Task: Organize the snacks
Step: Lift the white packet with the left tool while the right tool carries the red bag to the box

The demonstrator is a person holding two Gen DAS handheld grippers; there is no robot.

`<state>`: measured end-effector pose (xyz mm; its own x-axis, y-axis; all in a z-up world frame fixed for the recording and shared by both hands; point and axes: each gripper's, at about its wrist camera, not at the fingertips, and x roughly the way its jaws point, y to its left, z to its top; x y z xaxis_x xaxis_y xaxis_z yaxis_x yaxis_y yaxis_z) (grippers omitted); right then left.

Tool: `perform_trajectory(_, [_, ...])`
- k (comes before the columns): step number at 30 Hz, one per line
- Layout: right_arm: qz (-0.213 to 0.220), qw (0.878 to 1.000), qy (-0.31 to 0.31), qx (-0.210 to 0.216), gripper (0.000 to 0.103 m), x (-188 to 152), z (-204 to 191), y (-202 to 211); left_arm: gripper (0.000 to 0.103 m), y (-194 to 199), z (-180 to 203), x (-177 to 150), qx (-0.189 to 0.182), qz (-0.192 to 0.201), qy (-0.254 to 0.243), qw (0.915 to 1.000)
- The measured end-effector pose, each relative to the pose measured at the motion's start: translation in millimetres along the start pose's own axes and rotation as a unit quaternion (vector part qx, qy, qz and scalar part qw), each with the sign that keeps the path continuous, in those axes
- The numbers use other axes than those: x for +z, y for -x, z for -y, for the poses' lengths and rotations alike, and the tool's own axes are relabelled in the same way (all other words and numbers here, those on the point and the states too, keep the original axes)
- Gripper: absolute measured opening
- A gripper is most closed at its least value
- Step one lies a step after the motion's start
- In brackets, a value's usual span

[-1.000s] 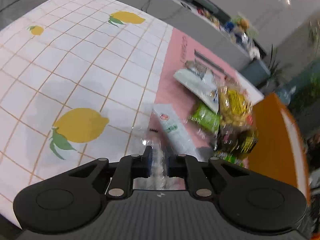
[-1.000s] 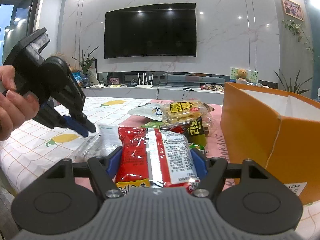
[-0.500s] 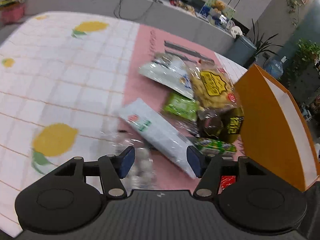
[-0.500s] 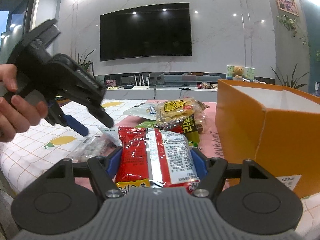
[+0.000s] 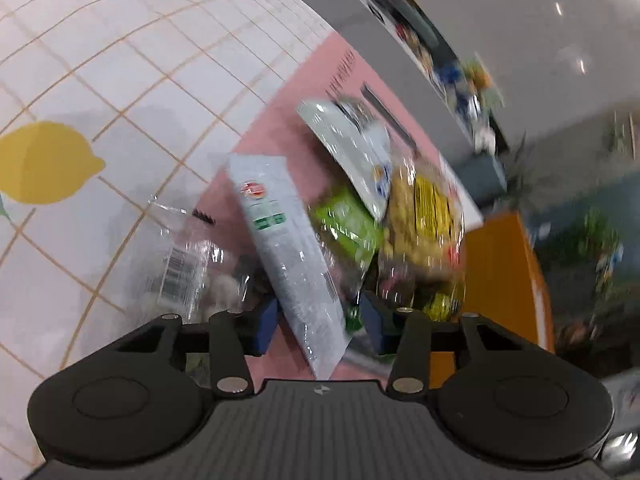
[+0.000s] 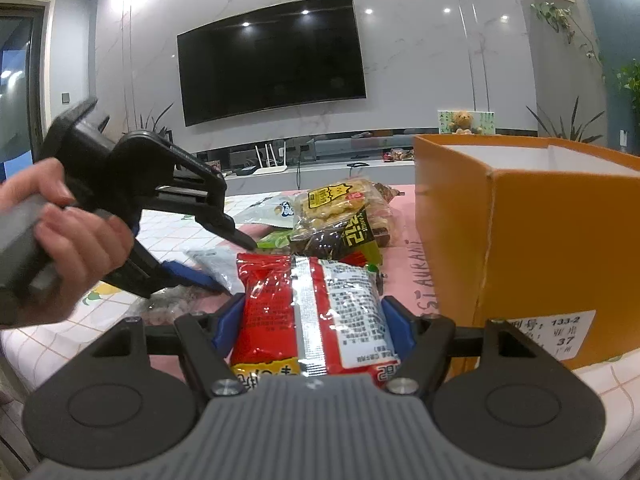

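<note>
Gripping the red snack packet (image 6: 312,312), the right gripper (image 6: 310,322) stays clamped while the left gripper (image 5: 318,322) has just been closing around the pale blue packet (image 5: 288,248), pads not yet pressing.

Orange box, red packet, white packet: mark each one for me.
Orange box (image 6: 560,248), right wrist view, on its front wall.
Red packet (image 6: 268,300), right wrist view, on its red left half.
White packet (image 5: 288,248), left wrist view, on its middle.

Table cover: white cloth (image 5: 132,80) with orange grid and lemon prints
Mat: pink (image 5: 280,120), lying on the cloth
On the mat: pale long packet (image 5: 288,248), green packet (image 5: 348,228), white pouch (image 5: 352,148), yellow snack bag (image 5: 428,216), orange box (image 6: 532,248)
On the cloth: clear packet (image 5: 188,268)
</note>
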<state>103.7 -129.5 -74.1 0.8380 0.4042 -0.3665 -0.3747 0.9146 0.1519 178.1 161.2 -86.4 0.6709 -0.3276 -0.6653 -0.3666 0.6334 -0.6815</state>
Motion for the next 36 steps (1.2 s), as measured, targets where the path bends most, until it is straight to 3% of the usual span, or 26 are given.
perform_trajectory(5, [0.001, 1.0, 0.006, 0.0, 0.07, -0.6, -0.9, 1.0, 0.049, -11.7, 14.2, 0.7, 0.028, 0.012, -0.046, 0.9985])
perform_trajectory(6, [0.002, 1.0, 0.007, 0.0, 0.07, -0.8, -1.1, 1.2, 0.043, -12.9, 15.2, 0.1, 0.033, 0.016, -0.054, 0.9979])
perform_trajectory(7, [0.003, 1.0, 0.007, 0.0, 0.07, -0.9, -1.1, 1.7, 0.026, -13.4, 15.0, -1.4, 0.039, 0.019, -0.06, 0.9973])
perform_trajectory(11, [0.008, 1.0, 0.01, -0.001, 0.07, -0.5, -1.4, 4.6, 0.015, -13.4, 7.8, -0.7, 0.02, 0.01, -0.062, 0.9978])
perform_trajectory(19, [0.033, 0.999, 0.028, 0.01, 0.07, 8.4, -6.2, 21.6, 0.01, 21.3, 15.8, -5.6, 0.0, 0.036, -0.106, 0.9937])
perform_trajectory(26, [0.083, 0.996, 0.044, 0.011, 0.07, 34.9, -10.7, 49.5, 0.009, 61.9, 26.1, -16.3, -0.029, 0.045, -0.127, 0.9905])
perform_trajectory(31, [0.1, 0.995, 0.017, 0.0, 0.07, 74.3, 10.5, 73.8, 0.009, 91.0, 44.3, -25.5, -0.095, 0.049, -0.152, 0.9825])
perform_trajectory(36, [0.104, 0.994, -0.016, -0.021, 0.07, 113.0, 60.0, 95.9, 0.009, 105.4, 80.4, -43.7, -0.148, 0.032, -0.178, 0.9724])
